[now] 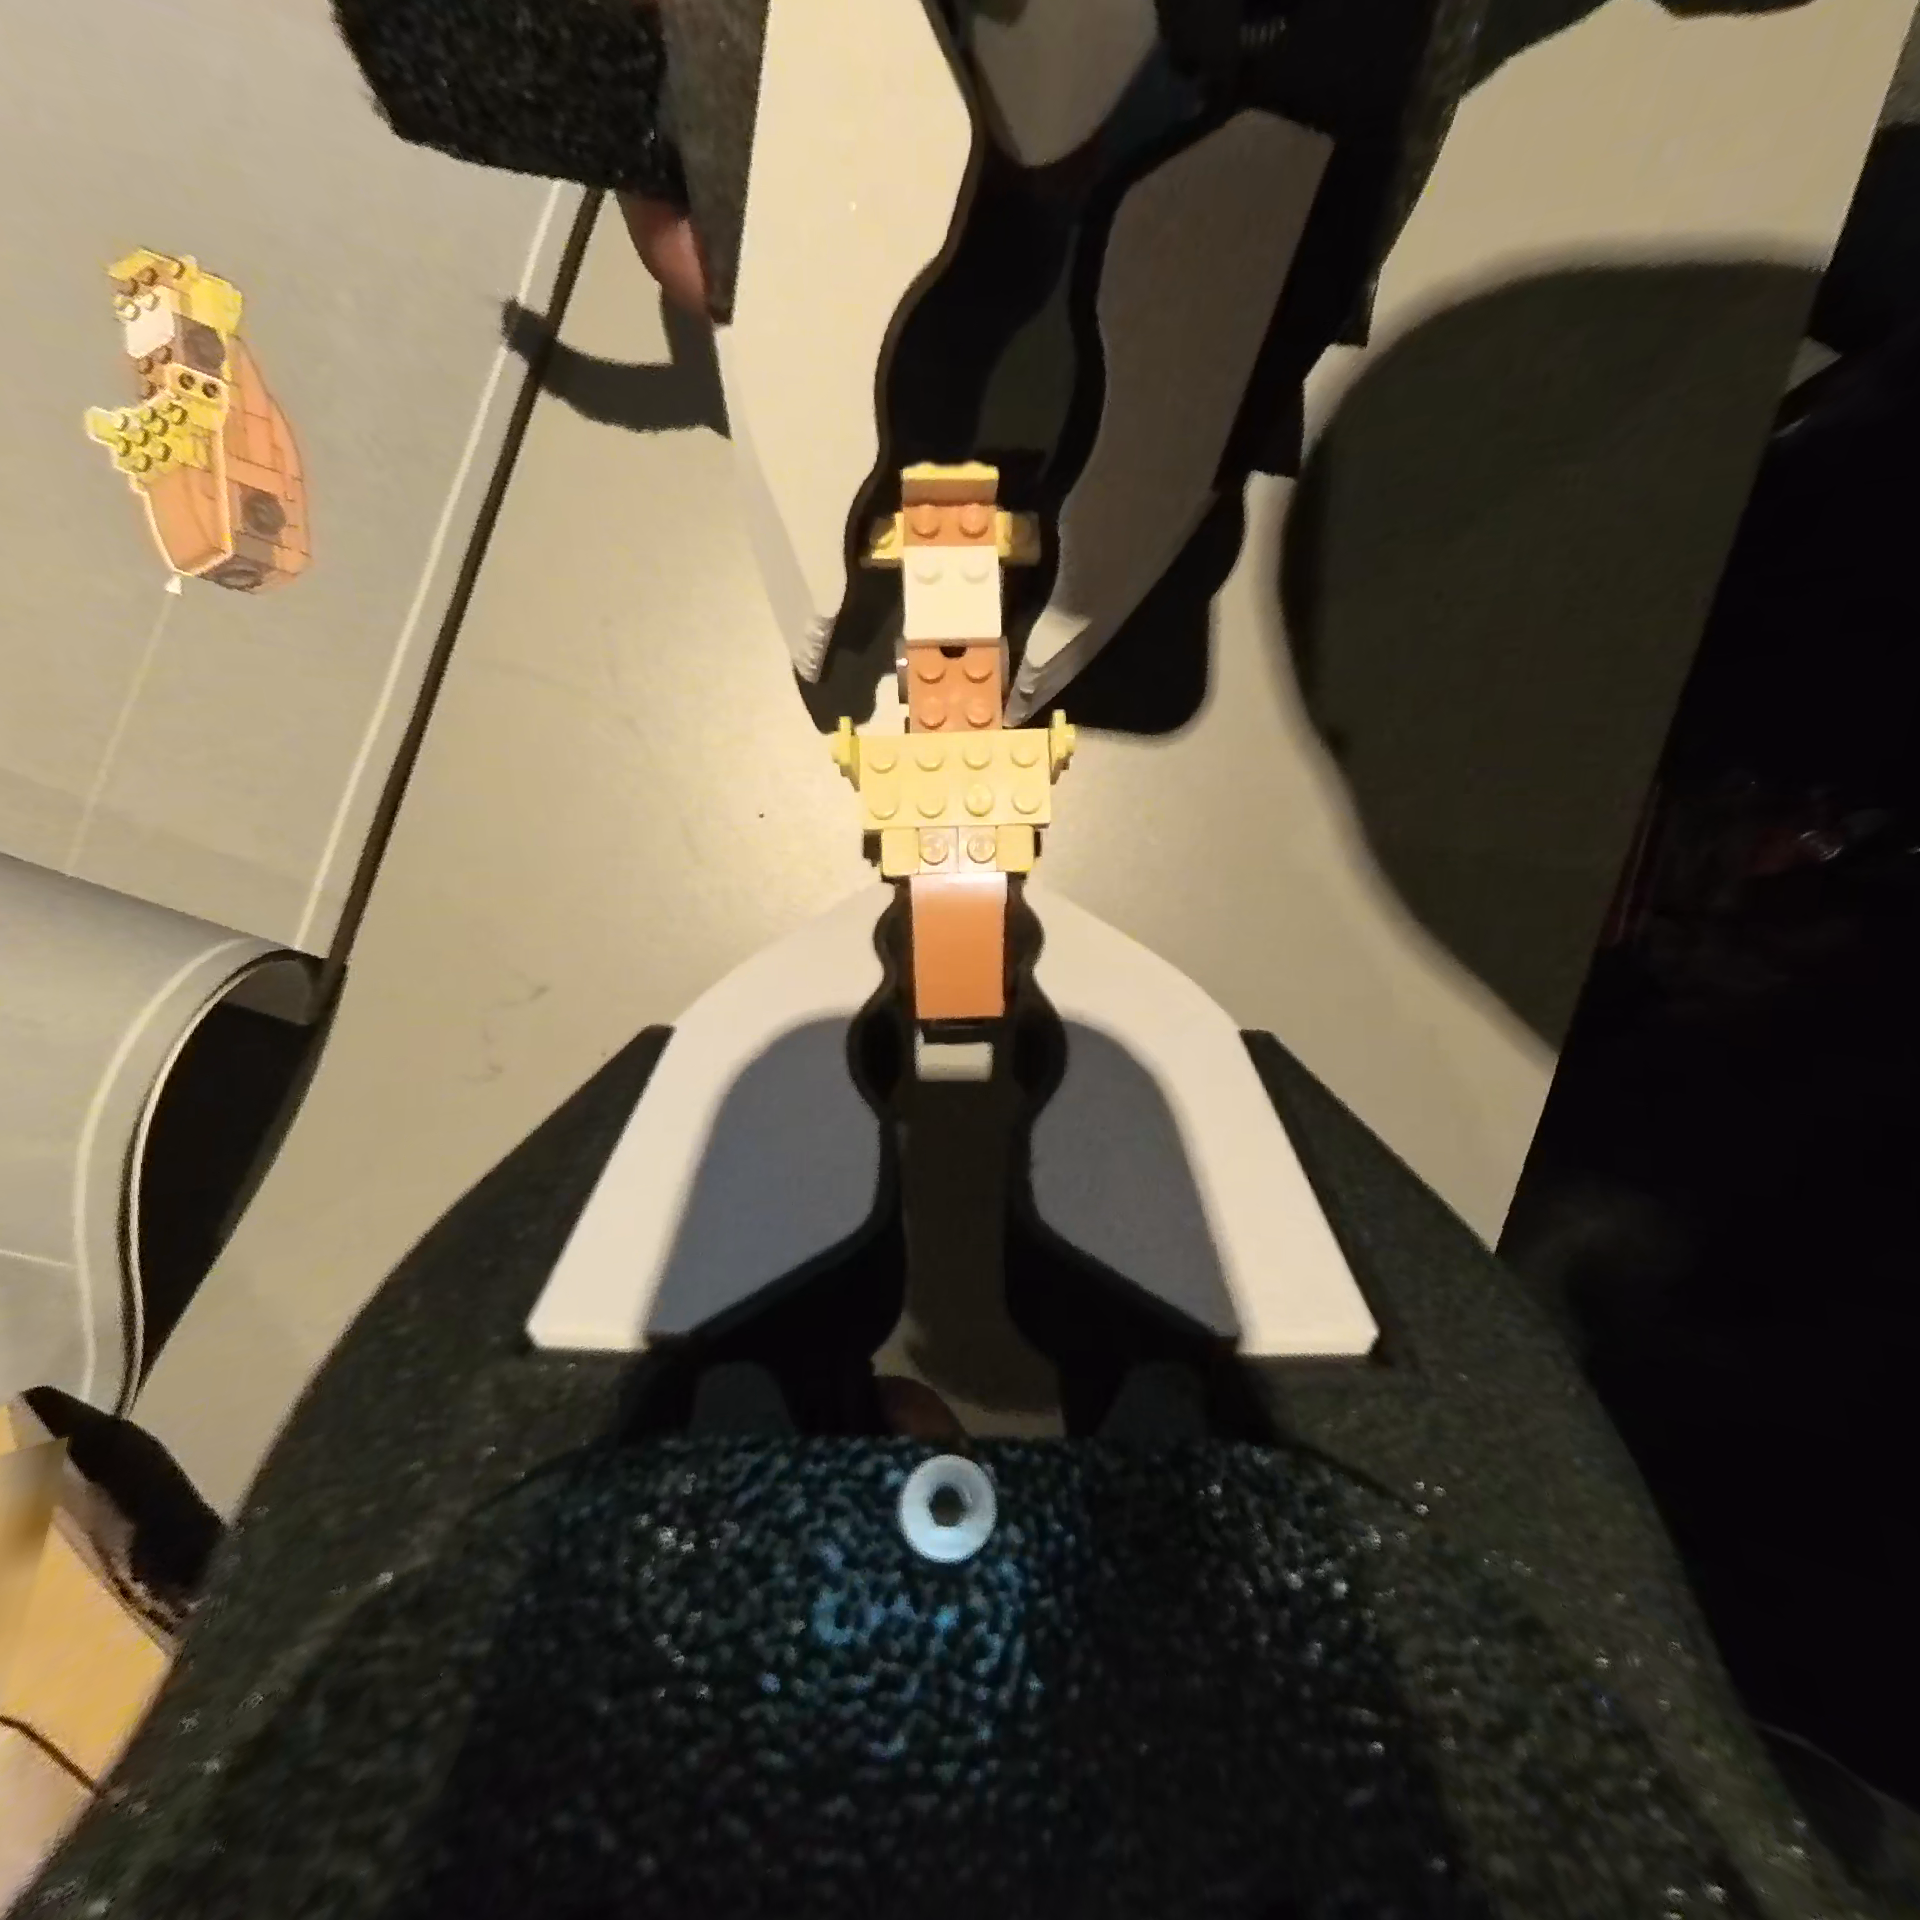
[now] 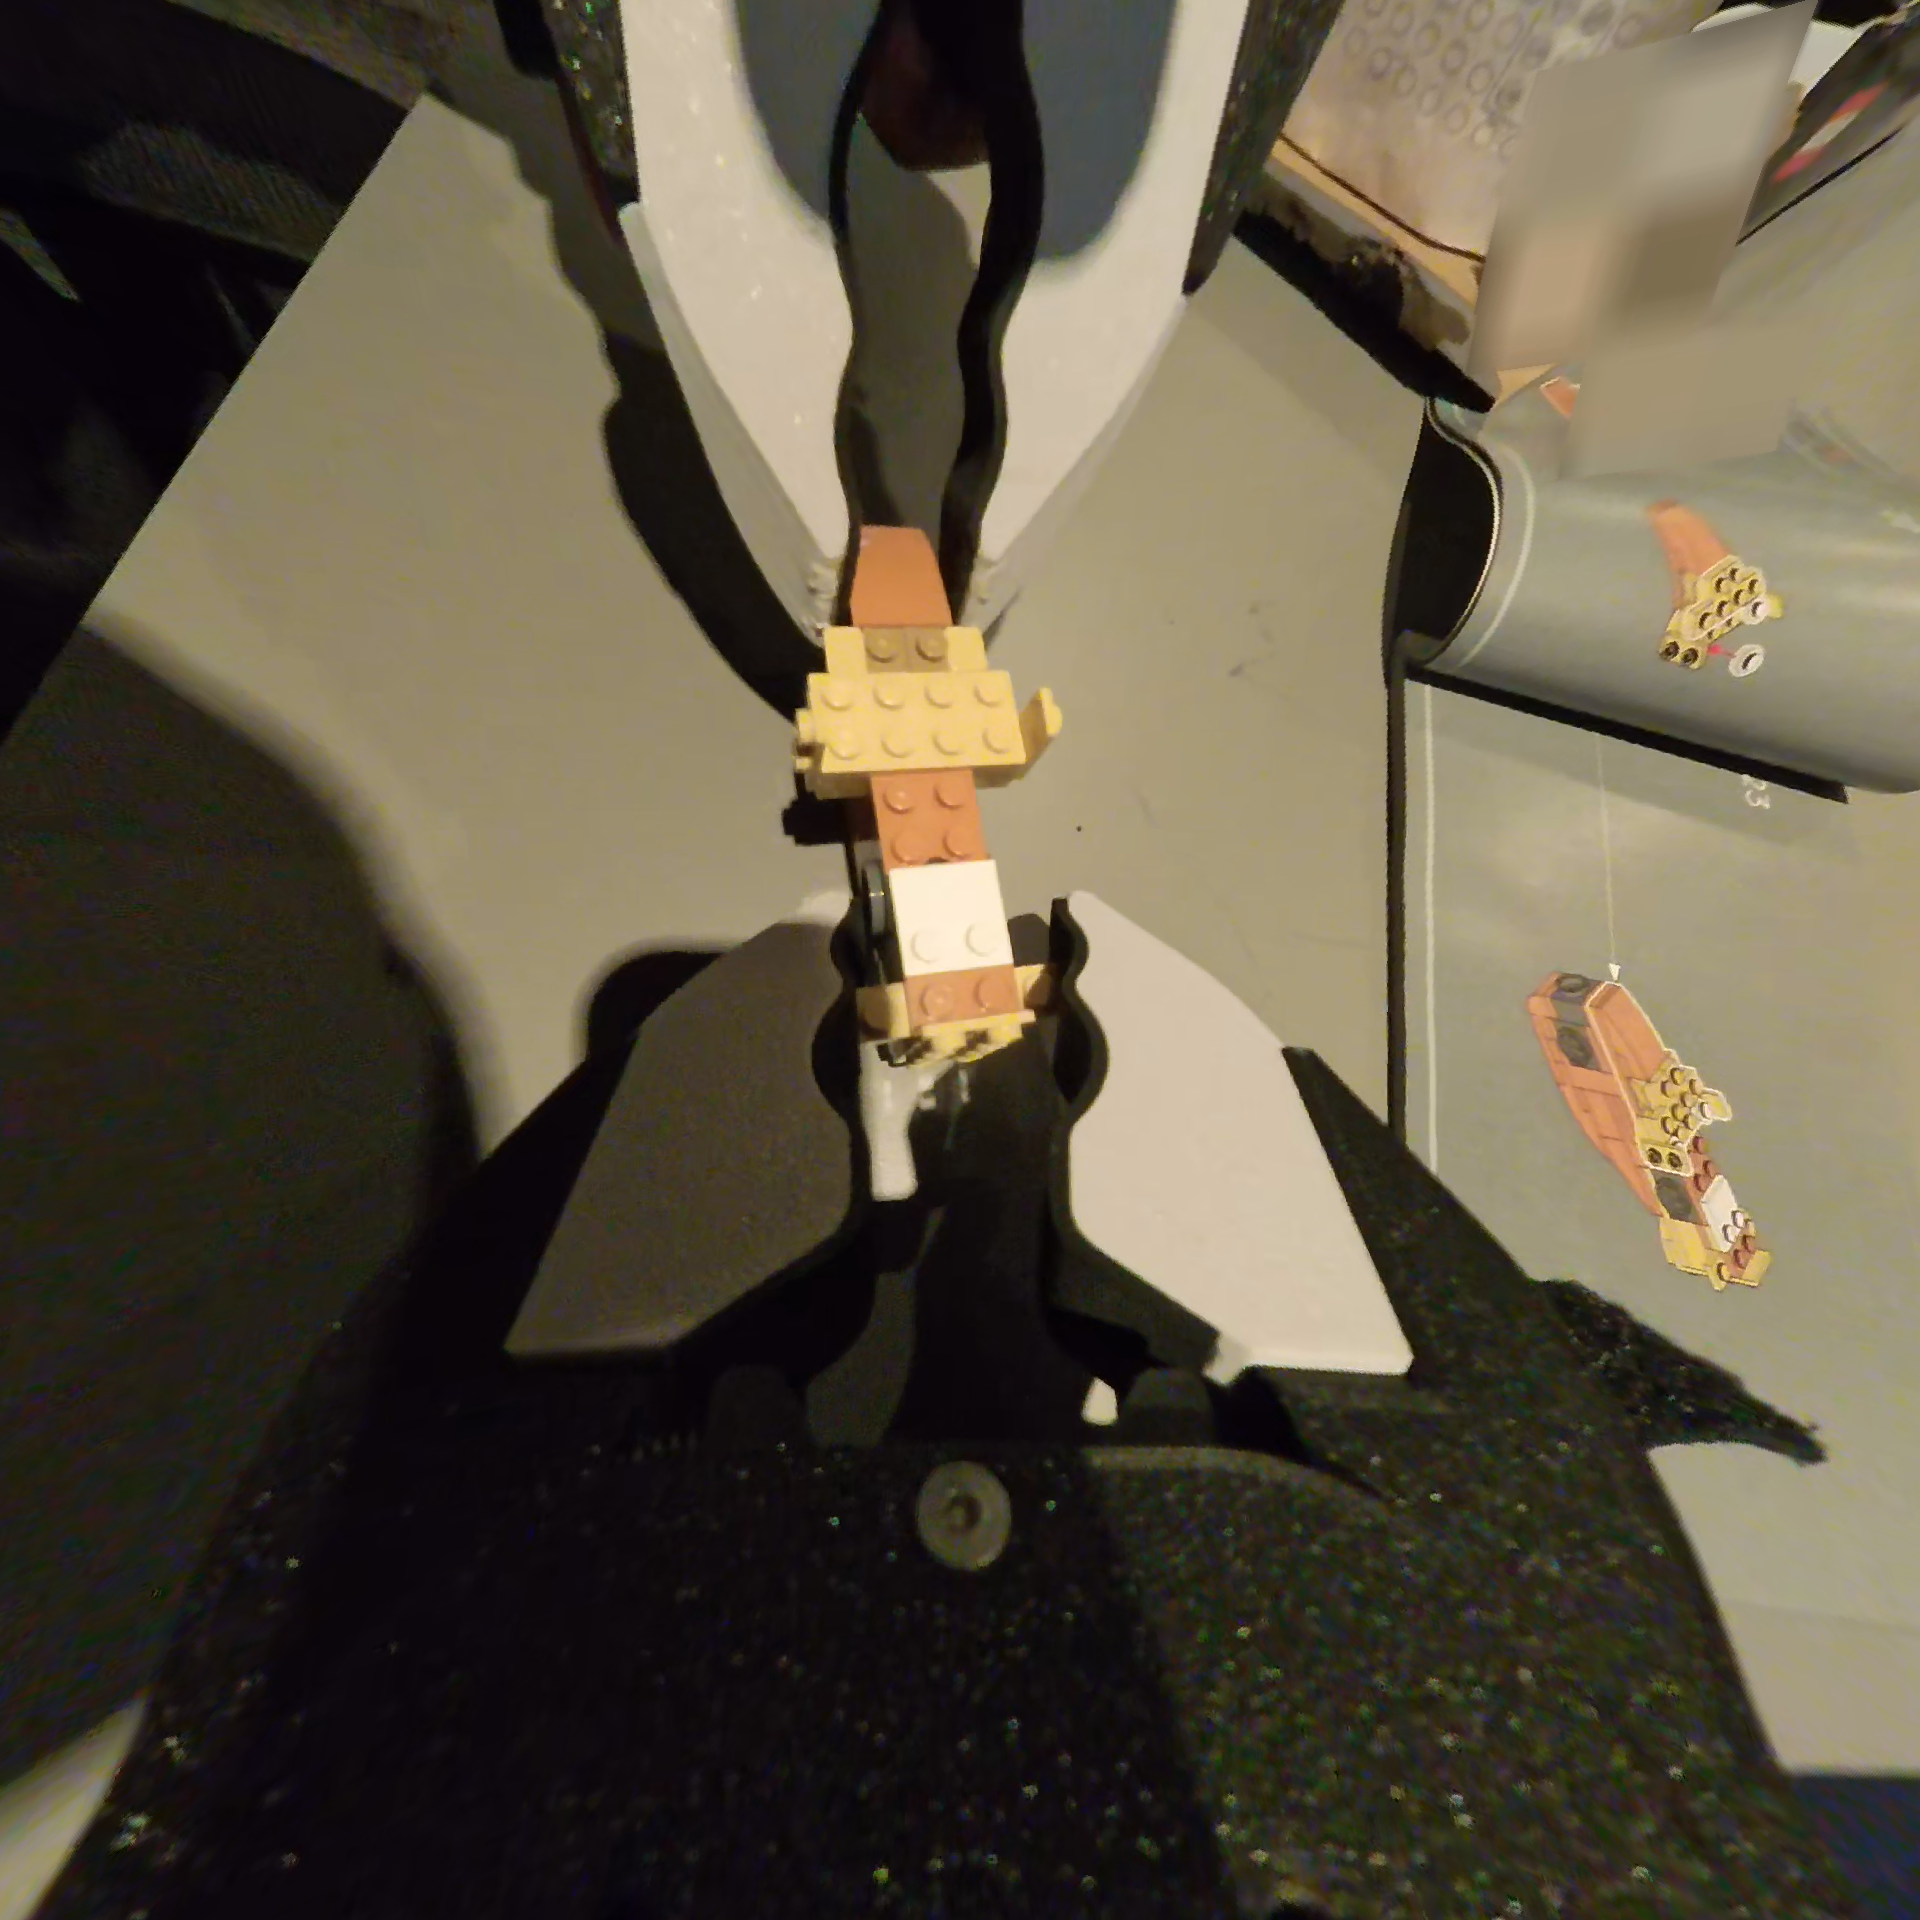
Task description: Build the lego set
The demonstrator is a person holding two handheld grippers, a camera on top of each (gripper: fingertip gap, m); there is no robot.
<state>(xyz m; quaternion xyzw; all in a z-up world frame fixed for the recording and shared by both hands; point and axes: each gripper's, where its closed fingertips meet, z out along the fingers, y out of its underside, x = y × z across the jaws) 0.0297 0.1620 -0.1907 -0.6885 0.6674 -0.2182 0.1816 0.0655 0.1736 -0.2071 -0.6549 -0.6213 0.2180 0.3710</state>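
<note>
Left wrist view, read from its left edge: an instruction booklet (image 1: 312, 644) lies open on the grey table (image 1: 644, 831), with a printed picture of the model (image 1: 197, 426) on the page and a curled page edge below it. A dark cord crosses the page diagonally.

Centre: the lego model (image 1: 961, 748), a narrow brown, white and tan build, is held above the table between both tools. Its long axis runs straight away from the camera, in line with both pairs of fingers.

Left gripper (image 1: 956, 997): narrow, pinched on the smooth brown sloped end of the model.

Right gripper (image 1: 925, 655): enters from the top of this view, pointing back at the camera, with its tips closed in on either side of the model at the white and brown bricks.

Right wrist view agrees. The studded far section sits between that tool's fingers, and the tan plate with side clips spans the middle, free of both grips.

Judgement: each tool holds one end, head to head. Any coming press or separation would act along or across that shared axis, near the exposed brown studs between the grips.

Right side: a dark rounded object and dark upright surface stand close beside the table. They are out of the line between the tools. No loose bricks show nearby.
</note>
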